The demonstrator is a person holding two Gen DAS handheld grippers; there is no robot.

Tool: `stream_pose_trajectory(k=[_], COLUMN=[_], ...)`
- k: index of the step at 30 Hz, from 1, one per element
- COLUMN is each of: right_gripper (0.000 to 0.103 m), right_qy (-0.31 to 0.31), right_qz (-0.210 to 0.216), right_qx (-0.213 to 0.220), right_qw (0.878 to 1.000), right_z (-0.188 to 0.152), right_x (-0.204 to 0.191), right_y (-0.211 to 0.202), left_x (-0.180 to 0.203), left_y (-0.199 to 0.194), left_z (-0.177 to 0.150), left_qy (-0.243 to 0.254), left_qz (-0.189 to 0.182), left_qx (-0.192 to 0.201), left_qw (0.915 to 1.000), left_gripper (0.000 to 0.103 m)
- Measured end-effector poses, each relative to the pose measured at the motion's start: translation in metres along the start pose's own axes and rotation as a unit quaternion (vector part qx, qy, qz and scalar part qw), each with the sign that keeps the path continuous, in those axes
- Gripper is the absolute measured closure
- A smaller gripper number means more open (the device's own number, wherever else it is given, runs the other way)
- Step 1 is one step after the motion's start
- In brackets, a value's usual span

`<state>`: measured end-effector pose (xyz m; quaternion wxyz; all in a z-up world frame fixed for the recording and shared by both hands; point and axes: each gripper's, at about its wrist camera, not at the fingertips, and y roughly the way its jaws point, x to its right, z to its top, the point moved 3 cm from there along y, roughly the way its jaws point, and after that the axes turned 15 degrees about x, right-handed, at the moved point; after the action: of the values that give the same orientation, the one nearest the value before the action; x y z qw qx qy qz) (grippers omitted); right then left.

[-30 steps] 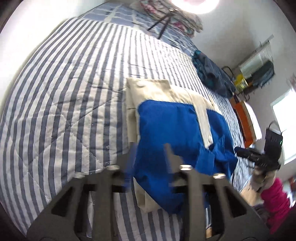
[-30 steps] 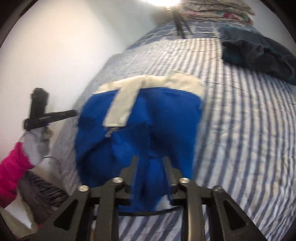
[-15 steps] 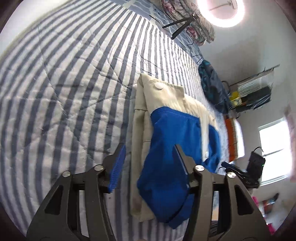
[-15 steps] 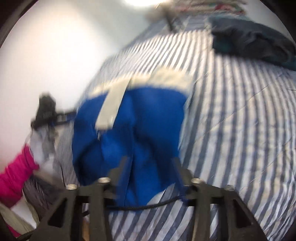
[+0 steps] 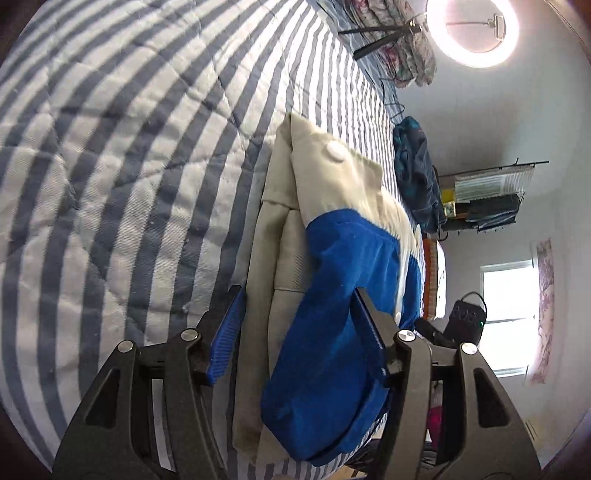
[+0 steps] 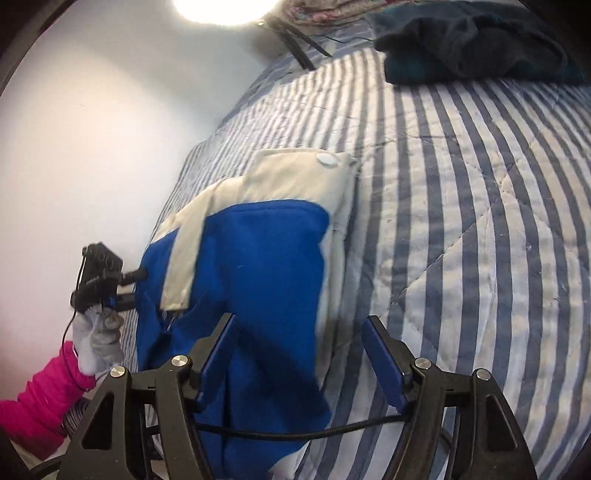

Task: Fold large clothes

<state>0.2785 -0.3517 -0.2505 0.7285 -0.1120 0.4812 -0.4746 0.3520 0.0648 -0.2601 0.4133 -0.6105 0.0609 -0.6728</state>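
Note:
A blue and cream garment (image 5: 332, 302) (image 6: 258, 266) lies folded on the striped quilt (image 5: 129, 166) (image 6: 480, 221), near the bed's edge. My left gripper (image 5: 297, 328) straddles its near end, jaws opening; cream and blue cloth lies between the pads without being pinched. My right gripper (image 6: 299, 350) stands open over the other near corner, with blue cloth under its left finger (image 6: 218, 350). In the right wrist view the left gripper (image 6: 99, 280) shows at the garment's left side, in a gloved hand with a pink sleeve (image 6: 40, 398).
A heap of dark blue clothes (image 5: 417, 177) (image 6: 472, 40) lies further up the bed. Folded floral bedding (image 5: 391, 40) and a ring light (image 5: 472, 33) on a tripod stand at the head. A white wall (image 6: 92, 147) runs along one bed side; a storage rack (image 5: 487, 195) stands opposite.
Both grippers were shut on blue cloth a second ago and have since let go and opened. Both have come lower and rolled; the garment now rests folded on the quilt.

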Motion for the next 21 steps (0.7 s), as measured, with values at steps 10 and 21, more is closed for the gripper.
stream_pose_trajectory(k=[10, 21], right_gripper=[0.042, 0.051], right_qy=[0.051, 0.034], right_qz=[0.061, 0.043], right_qx=[-0.018, -0.014], right_qw=[0.997, 0.998], right_z=[0.007, 0.003], right_x=[0.002, -0.023], right_y=[0.034, 0.046], left_x=[-0.003, 0.021], left_y=[0.016, 0.039], left_z=[-0.002, -0.002], left_qy=[-0.009, 0.043], left_qz=[-0.037, -0.017], left_qx=[-0.011, -0.009], left_qw=[0.9992, 0.9989], left_gripper=[0.041, 0.048])
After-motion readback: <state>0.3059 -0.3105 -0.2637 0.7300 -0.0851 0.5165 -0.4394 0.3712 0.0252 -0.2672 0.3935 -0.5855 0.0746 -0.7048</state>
